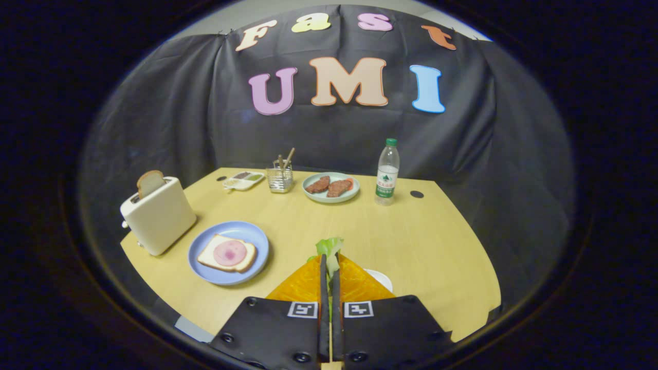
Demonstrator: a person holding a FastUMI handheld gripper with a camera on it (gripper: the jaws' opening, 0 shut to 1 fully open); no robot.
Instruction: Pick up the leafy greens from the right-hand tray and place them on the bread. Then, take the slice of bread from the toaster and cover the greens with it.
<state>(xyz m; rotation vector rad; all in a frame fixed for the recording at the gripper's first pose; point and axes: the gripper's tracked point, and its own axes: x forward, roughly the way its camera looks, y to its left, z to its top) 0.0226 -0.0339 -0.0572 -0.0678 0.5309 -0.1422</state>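
The hand-held gripper (329, 267) is nipped narrow on the leafy greens (329, 246), held at its fingertips; the bread (227, 254) on the blue plate (205, 272) lies at ten o'clock, near

Count on the bench (421, 241): 1 toaster (159, 216), 2 bread slices (150, 182), 3 plates (205, 259), 1 condiment tray (244, 180), 1 utensil holder (280, 179), 1 bottle (387, 172), 2 meat pieces (318, 184), 1 bunch of greens (329, 246) pinched between the tongs (330, 264).

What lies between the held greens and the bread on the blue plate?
Gripper view: bare tabletop separates the leafy greens, clamped in the gripper, from the bread on the blue plate.
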